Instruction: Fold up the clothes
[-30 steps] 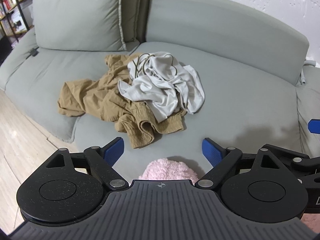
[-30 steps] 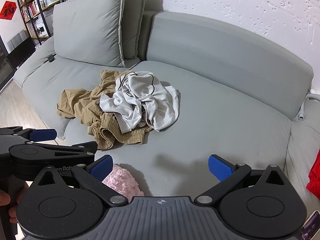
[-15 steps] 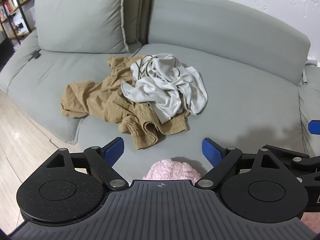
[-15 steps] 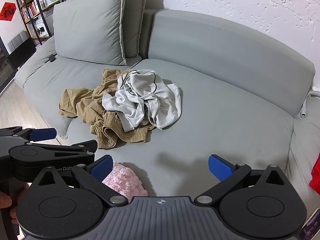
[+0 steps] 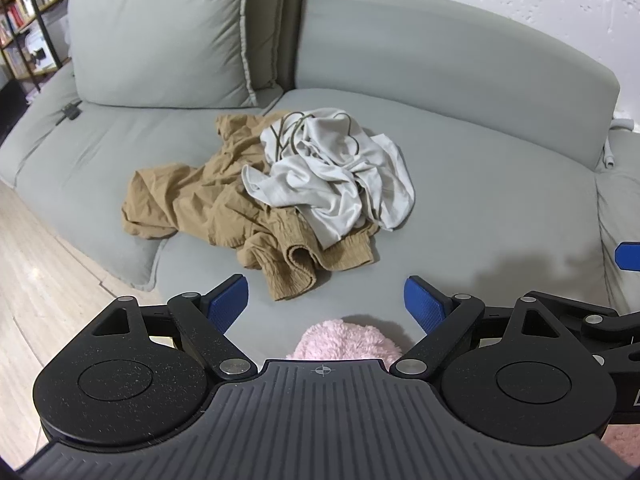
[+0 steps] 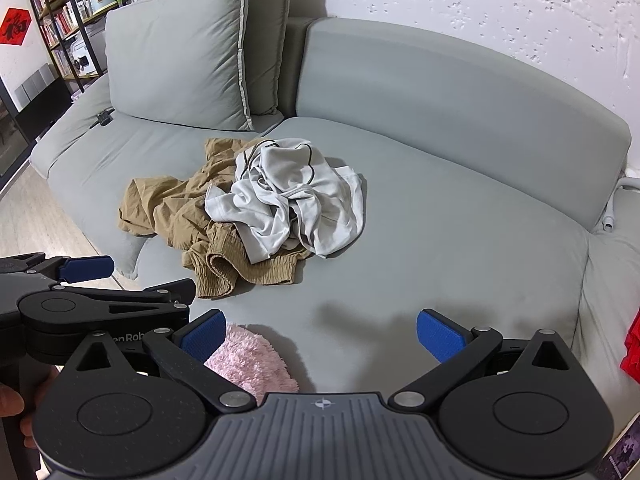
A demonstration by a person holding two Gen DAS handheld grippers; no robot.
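A crumpled pale grey garment [image 5: 332, 176] [image 6: 292, 204] with dark trim lies heaped on a crumpled tan garment [image 5: 208, 204] [image 6: 172, 208] in the middle of the grey sofa seat [image 5: 480, 208] [image 6: 460, 240]. My left gripper [image 5: 326, 300] hovers open just short of the tan garment's ribbed hem, holding nothing. It also shows at the left of the right wrist view as the left gripper [image 6: 100, 280]. My right gripper [image 6: 320, 336] is open and empty, over bare seat to the right of the pile.
A pink fluffy thing [image 5: 344, 340] [image 6: 248, 360] sits at the seat's front edge under both grippers. Large back cushions [image 5: 160, 40] [image 6: 180, 52] stand behind. Wooden floor [image 5: 48, 300] lies left, shelves [image 6: 68, 28] far left, a red item [image 6: 632, 348] at the right edge.
Both grippers have moved a little closer to the sofa and the pile of clothes. Their fingers stayed open and the clothes have not moved.
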